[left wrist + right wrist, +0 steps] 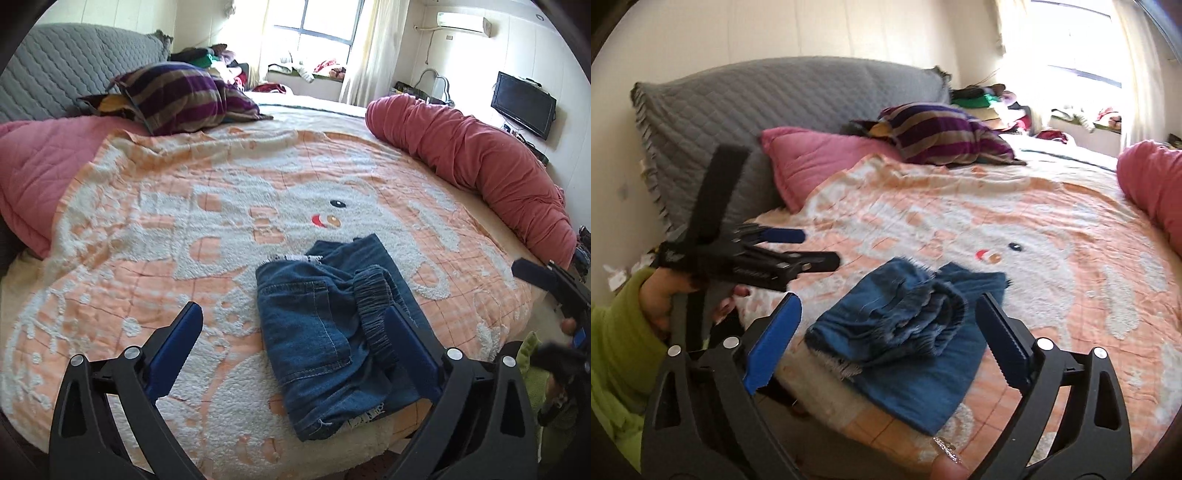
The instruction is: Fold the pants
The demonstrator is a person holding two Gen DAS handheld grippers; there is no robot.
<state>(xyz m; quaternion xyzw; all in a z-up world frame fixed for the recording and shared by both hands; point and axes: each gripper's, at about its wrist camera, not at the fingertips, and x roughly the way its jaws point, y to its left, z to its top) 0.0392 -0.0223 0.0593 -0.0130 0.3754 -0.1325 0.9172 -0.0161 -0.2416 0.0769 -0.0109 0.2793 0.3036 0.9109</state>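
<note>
A pair of blue denim pants (332, 332) lies folded into a compact bundle on the orange and white blanket (147, 258), near the bed's front edge. My left gripper (291, 314) is open and empty, just above the bundle, its right finger over the elastic waistband. In the right wrist view the same pants (905, 332) lie between and beyond my right gripper's (888, 306) open, empty fingers. The left gripper (812, 247) shows there at the left, held in a hand with a green sleeve. The right gripper (546, 280) shows at the right edge of the left wrist view.
A striped purple pillow (184, 96), a pink quilt (40, 162) and a grey quilted headboard (66, 62) lie at the far left. A rolled red duvet (480, 162) runs along the bed's right side. A TV (522, 103) hangs on the right wall.
</note>
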